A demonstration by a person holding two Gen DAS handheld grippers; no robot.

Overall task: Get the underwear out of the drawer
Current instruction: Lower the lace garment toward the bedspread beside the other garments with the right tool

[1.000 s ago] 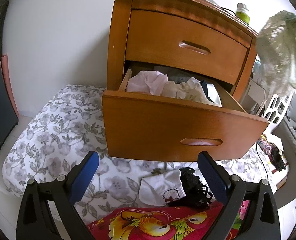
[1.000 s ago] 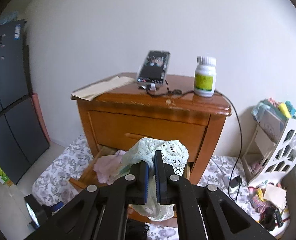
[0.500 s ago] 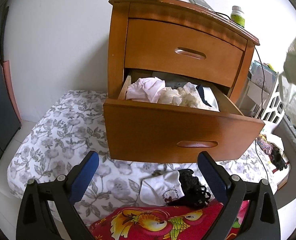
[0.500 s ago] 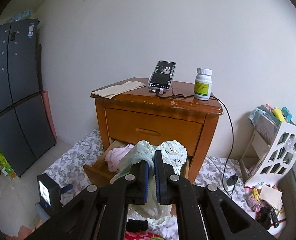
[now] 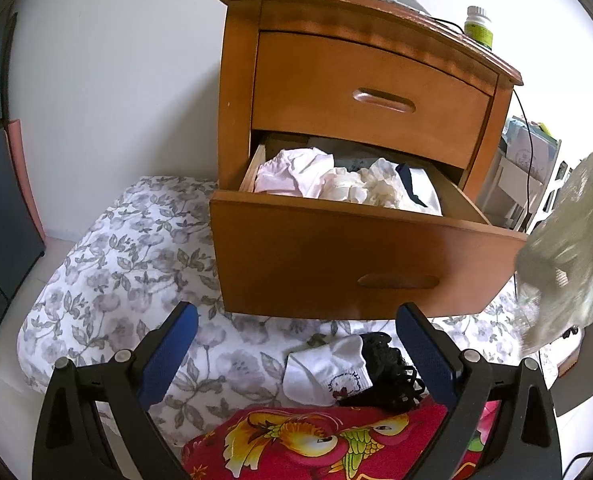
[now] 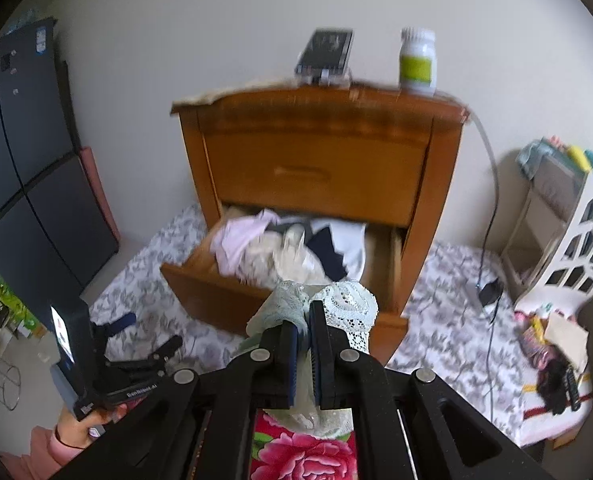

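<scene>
Underwear of pale green lace [image 6: 320, 304] is hanging pinched in our right gripper [image 6: 303, 344], whose jaws are clamped narrow on the fabric. Where it was riding high above the drawer [image 5: 336, 256] a second ago, we are now lowering it in front of the drawer, toward the white pair [image 5: 328, 372] and black lace pair [image 5: 388, 376] lying below the drawer front. Our left gripper [image 5: 296, 356] is waiting there, wide and empty. Release looks near; more garments are remaining inside.
</scene>
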